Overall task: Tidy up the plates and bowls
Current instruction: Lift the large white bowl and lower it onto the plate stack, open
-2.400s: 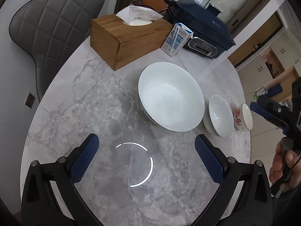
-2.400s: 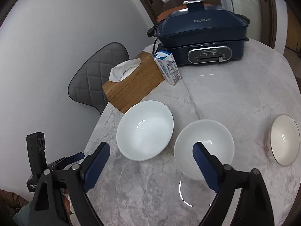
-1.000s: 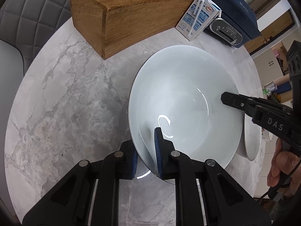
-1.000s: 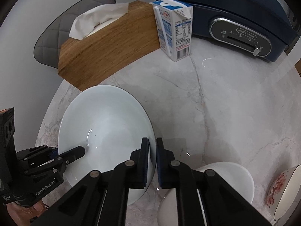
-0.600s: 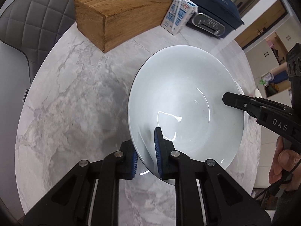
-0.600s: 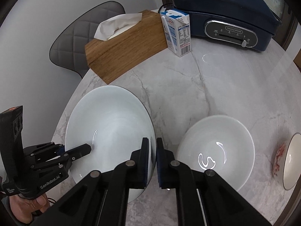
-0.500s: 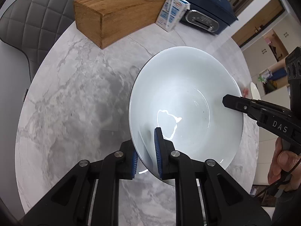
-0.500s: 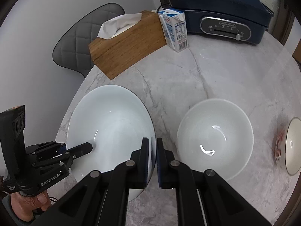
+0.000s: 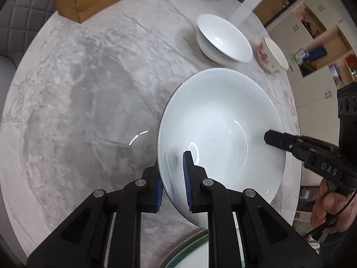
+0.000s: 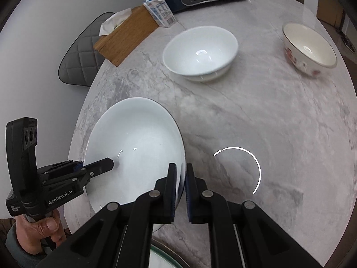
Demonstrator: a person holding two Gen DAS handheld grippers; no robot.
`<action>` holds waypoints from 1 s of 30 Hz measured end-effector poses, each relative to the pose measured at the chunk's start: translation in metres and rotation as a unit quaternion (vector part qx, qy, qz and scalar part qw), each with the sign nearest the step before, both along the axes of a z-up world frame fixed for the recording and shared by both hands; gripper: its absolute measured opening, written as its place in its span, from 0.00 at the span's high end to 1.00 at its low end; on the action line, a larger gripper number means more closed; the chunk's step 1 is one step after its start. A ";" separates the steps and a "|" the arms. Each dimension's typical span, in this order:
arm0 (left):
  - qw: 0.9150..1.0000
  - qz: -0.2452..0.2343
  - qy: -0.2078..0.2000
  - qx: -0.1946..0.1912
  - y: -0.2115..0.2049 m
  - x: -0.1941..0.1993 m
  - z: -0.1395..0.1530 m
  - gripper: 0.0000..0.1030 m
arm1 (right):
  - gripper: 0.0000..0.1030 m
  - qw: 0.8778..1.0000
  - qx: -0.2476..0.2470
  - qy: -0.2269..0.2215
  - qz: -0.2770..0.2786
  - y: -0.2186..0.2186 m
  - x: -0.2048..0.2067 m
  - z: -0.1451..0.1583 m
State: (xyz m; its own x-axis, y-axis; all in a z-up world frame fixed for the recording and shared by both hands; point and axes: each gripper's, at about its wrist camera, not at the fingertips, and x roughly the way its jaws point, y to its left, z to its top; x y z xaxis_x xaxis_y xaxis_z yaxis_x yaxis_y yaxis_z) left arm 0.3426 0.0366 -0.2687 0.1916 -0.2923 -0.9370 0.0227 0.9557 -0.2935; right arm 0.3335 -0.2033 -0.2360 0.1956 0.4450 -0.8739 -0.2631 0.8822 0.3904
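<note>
Clamped on the near rim of the large white bowl (image 9: 221, 120), my left gripper (image 9: 173, 174) holds it above the marble table (image 9: 78, 102). From the right wrist, my right gripper (image 10: 181, 178) pinches the opposite rim; a smaller white bowl (image 10: 199, 52) and a floral bowl (image 10: 309, 48) sit beyond.

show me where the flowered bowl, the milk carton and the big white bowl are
flowered bowl (image 10: 309, 44): right wrist view, inner wall.
milk carton (image 10: 160, 11): right wrist view, printed side.
big white bowl (image 9: 221, 120): left wrist view, inside surface.
</note>
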 end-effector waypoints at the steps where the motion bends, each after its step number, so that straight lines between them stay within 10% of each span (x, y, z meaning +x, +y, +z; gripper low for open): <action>1: 1.000 -0.007 -0.001 0.002 -0.008 -0.004 -0.002 0.86 | 0.91 1.000 0.002 0.005 -0.009 -0.008 -0.007 -0.005; 30: 0.999 -0.032 -0.016 0.004 -0.058 -0.010 -0.027 0.73 | 0.88 0.997 0.016 -0.006 -0.069 -0.064 -0.049 -0.036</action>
